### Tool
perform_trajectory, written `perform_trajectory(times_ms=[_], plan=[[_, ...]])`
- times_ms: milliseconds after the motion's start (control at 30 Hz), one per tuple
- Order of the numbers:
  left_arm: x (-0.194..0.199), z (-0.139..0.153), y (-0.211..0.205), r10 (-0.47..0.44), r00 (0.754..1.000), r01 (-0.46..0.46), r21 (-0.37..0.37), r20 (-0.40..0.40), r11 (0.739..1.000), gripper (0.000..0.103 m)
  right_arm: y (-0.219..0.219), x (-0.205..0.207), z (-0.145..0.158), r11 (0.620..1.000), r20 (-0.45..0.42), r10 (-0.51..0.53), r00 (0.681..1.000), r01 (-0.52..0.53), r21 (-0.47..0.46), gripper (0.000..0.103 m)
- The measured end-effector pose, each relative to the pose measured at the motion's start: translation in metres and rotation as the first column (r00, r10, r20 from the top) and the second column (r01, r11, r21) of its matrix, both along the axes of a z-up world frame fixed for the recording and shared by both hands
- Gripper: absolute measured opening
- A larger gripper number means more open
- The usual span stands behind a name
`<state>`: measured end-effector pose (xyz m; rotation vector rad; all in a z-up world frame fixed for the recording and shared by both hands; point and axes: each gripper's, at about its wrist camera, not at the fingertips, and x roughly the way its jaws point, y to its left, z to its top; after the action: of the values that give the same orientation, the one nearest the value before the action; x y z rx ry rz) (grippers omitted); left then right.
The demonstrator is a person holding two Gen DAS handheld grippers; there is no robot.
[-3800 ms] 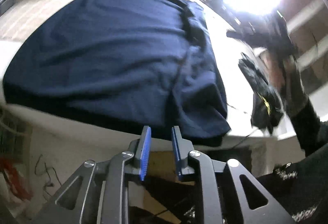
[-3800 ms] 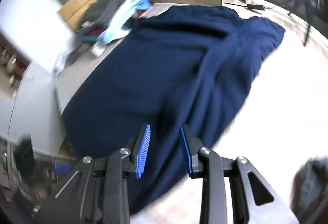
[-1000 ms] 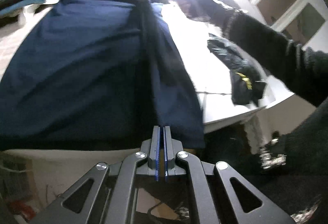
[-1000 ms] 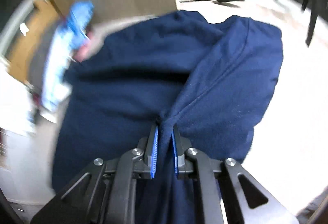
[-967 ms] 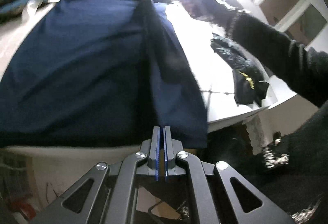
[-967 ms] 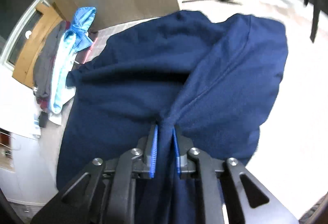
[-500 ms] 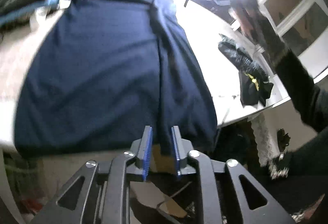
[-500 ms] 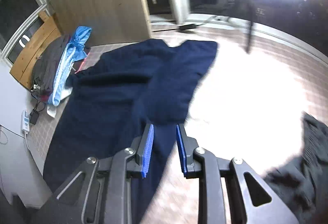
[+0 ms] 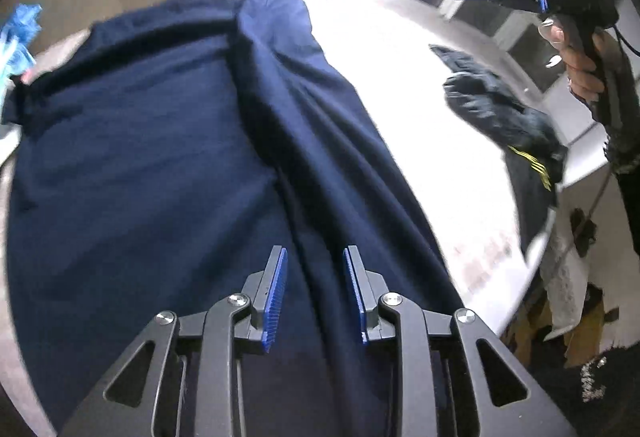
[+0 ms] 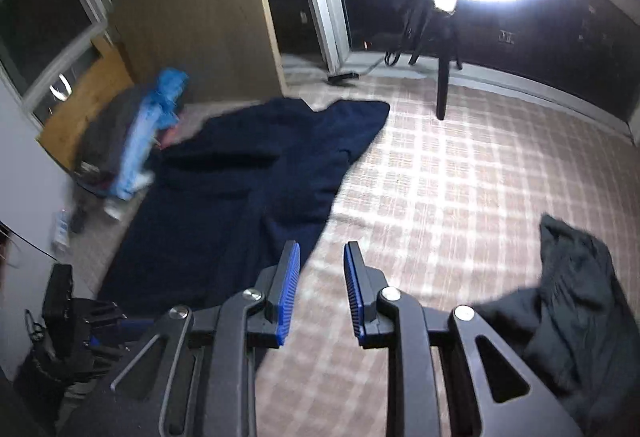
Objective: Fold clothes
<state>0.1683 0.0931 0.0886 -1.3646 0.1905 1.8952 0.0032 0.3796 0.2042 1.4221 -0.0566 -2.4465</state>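
One side of the navy shirt (image 9: 168,157) is folded in; my left gripper (image 9: 314,289) and right gripper (image 10: 318,289) are released, more folds remaining.

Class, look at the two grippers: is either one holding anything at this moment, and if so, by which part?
Nothing is held. The left gripper is open above the navy garment, and the right gripper is open over the checked tabletop.

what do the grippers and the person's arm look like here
Both the left gripper and right gripper have dark grey metal linkages with silver bolts and ribbed blue pads. The left view shows the right hand bare, gripping a black pistol-style handle, a dark fuzzy sleeve below.
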Motion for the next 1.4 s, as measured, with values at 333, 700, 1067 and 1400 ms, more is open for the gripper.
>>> perform_trajectory(times_ms=[333, 700, 1067, 1400], plan=[[-0.021, -0.02, 0.015, 0.081, 0.996, -0.08, -0.038, 0.026, 0.996, 0.027, -0.015, -0.11, -0.126, 0.99, 0.223, 0.066, 0.973, -0.036, -0.135, 0.029], [-0.02, -0.021, 0.006, 0.135, 0.991, -0.135, -0.003, 0.024, 0.991, 0.003, -0.048, -0.132, -0.132, 0.971, 0.119, 0.216, 0.969, -0.201, -0.127, 0.01], [-0.022, -0.016, -0.024, 0.255, 0.965, -0.252, -0.045, 0.06, 0.967, 0.008, -0.045, -0.117, -0.12, 0.959, 0.099, 0.27, 0.958, -0.277, 0.059, 0.012], [-0.016, 0.001, 0.024, 0.151, 0.988, -0.152, 0.042, 0.03, 0.987, 0.022, 0.011, -0.184, -0.108, 0.981, 0.094, 0.047, 0.994, -0.028, -0.194, 0.049]])
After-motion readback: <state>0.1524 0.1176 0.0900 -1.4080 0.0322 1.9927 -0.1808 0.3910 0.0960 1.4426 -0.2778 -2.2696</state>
